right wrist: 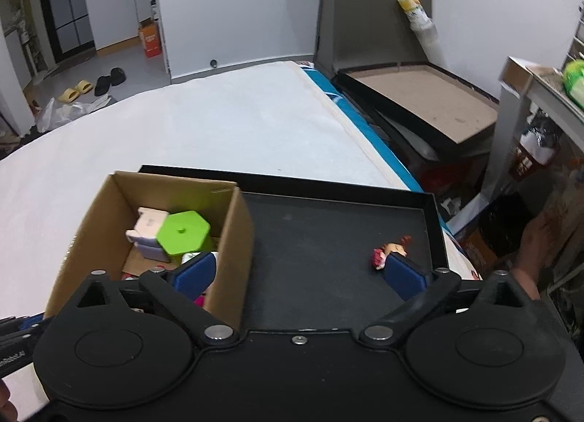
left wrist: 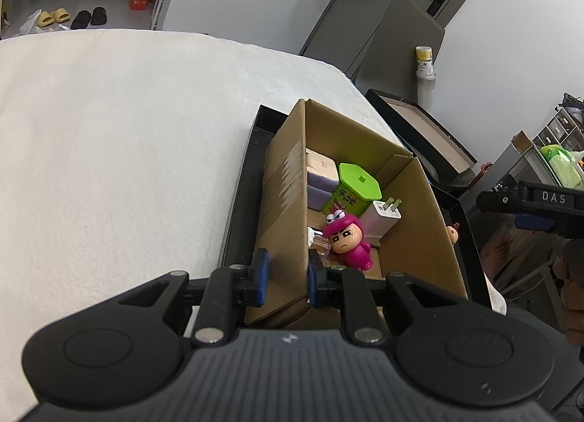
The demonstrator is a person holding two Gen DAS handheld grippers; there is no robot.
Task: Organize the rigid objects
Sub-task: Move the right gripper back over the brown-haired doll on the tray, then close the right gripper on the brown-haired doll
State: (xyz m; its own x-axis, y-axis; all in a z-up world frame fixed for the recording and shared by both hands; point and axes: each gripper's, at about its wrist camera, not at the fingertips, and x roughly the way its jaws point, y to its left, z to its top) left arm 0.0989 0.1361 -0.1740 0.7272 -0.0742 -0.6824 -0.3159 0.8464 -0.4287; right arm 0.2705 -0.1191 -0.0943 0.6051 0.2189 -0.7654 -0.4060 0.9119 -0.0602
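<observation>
"DAS" on right gripper (left wrist: 554,199)

Left wrist view: looks forward and steeply down from behind the left gripper (left wrist: 288,277), close over the cardboard box's (left wrist: 281,199) near left wall. Right wrist view: same downward tilt, from behind the right gripper (right wrist: 301,272), close above the black tray (right wrist: 328,239). Both views share the box, tray, white bed (left wrist: 127,130) and the doorway beyond.
</observation>
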